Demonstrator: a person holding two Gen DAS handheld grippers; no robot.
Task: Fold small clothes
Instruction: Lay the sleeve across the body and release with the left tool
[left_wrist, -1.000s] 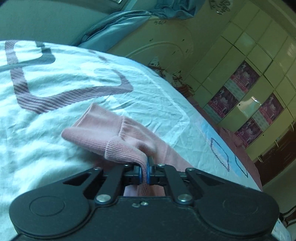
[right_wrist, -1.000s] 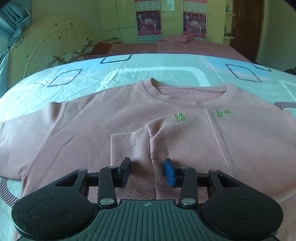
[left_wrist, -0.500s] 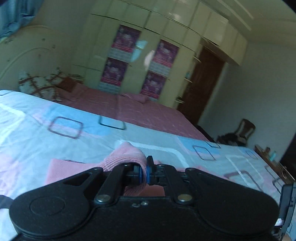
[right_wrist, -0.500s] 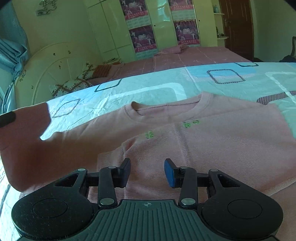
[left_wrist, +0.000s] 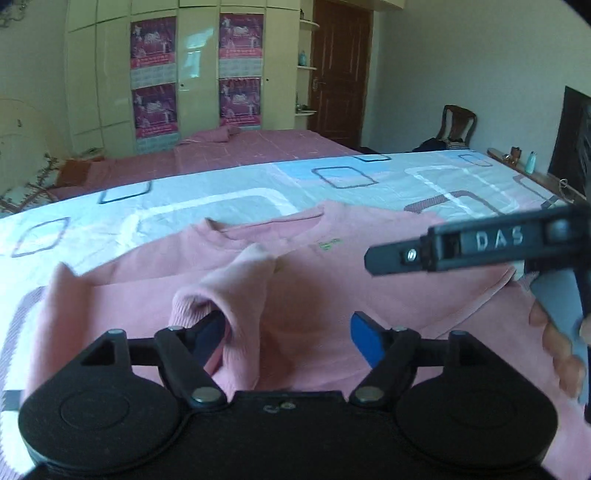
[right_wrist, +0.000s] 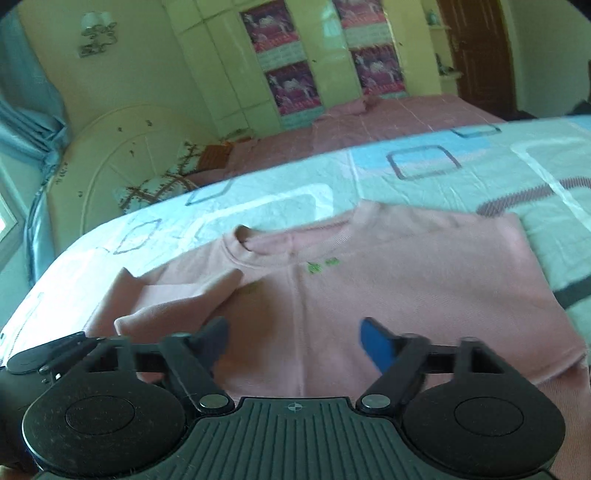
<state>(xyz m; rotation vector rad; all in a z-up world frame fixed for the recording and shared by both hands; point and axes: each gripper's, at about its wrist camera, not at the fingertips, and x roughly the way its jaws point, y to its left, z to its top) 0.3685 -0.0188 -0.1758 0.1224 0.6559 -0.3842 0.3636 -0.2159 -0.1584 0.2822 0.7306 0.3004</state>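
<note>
A: Two grippers, both spread wide, neither holding anything; the left gripper (left_wrist: 288, 332) has its jaws apart with the sleeve (left_wrist: 236, 291) draped against the left pad, the cuff bunched up right at that finger; the right gripper (right_wrist: 295, 338) hangs open over the sweater's (right_wrist: 388, 295) chest.

B: Where does the sweater lie?

A: Flat on the bedspread (right_wrist: 280, 184), collar (right_wrist: 291, 236) toward the far side, the right part looking already folded in; the sleeve is laid across the front but sits humped and twisted, not flat.

B: So what could go wrong?

A: Mostly that sleeve; the cuff rests against the left pad, so if the left gripper pulls back it may, I judge, drag the cuff along and undo the fold; knit cloth clings to rubber pads.

B: And the hump?

A: If it stays, the next fold goes over a lump and the stack ends lopsided; the sleeve could also slide off toward the left edge, since it is only lying loose.

B: The two grippers look close.

A: In the left view the right gripper's body (left_wrist: 476, 243) crosses just above the sweater, near the left one; a hasty move could knock them together, or catch the top layer and shift it; the bedspread is also wrinkled, so a pressing pad might pinch it with the cloth.
</note>
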